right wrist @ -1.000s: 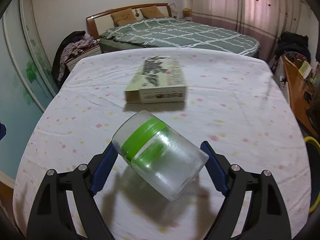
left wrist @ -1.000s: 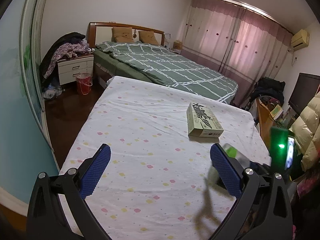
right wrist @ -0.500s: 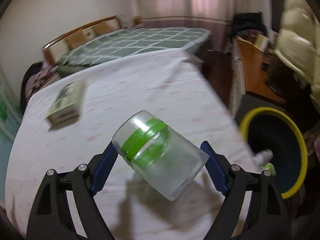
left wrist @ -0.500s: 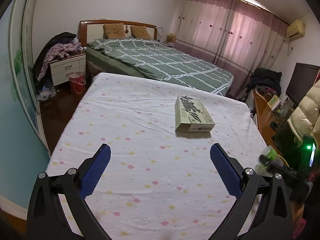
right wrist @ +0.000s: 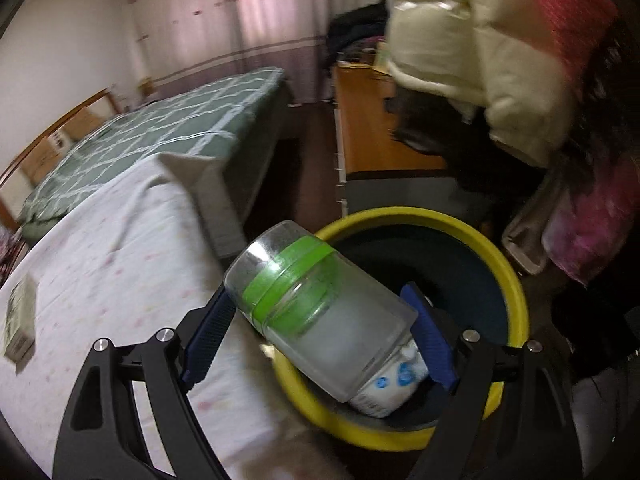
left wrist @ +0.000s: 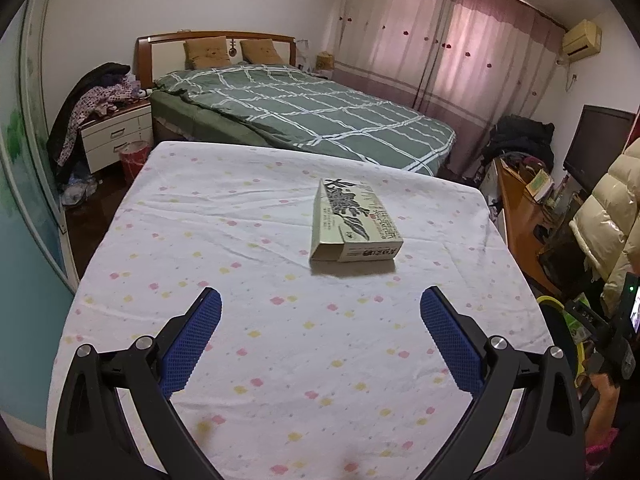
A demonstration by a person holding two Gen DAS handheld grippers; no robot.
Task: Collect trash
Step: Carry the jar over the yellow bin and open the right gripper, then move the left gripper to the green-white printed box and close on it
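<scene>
left tool (left wrist: pixel 320 312) spread empty, right tool (right wrist: pixel 320 308) gripping, tilted down

Left wrist view overlooks the bed (left wrist: pixel 280 340); right faces the bin (right wrist: pixel 516 280).

A bench (left wrist: pixel 248 360) under a white dotted cloth carries one printed carton (left wrist: pixel 354 222), lying flat beyond its middle.

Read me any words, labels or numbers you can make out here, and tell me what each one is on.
Box on the table: printed characters on the top and the near end, too small to read.
White bottle in the yellow bin: blue marks, blurred, unreadable.
Jar in the right gripper: no text visible.
</scene>
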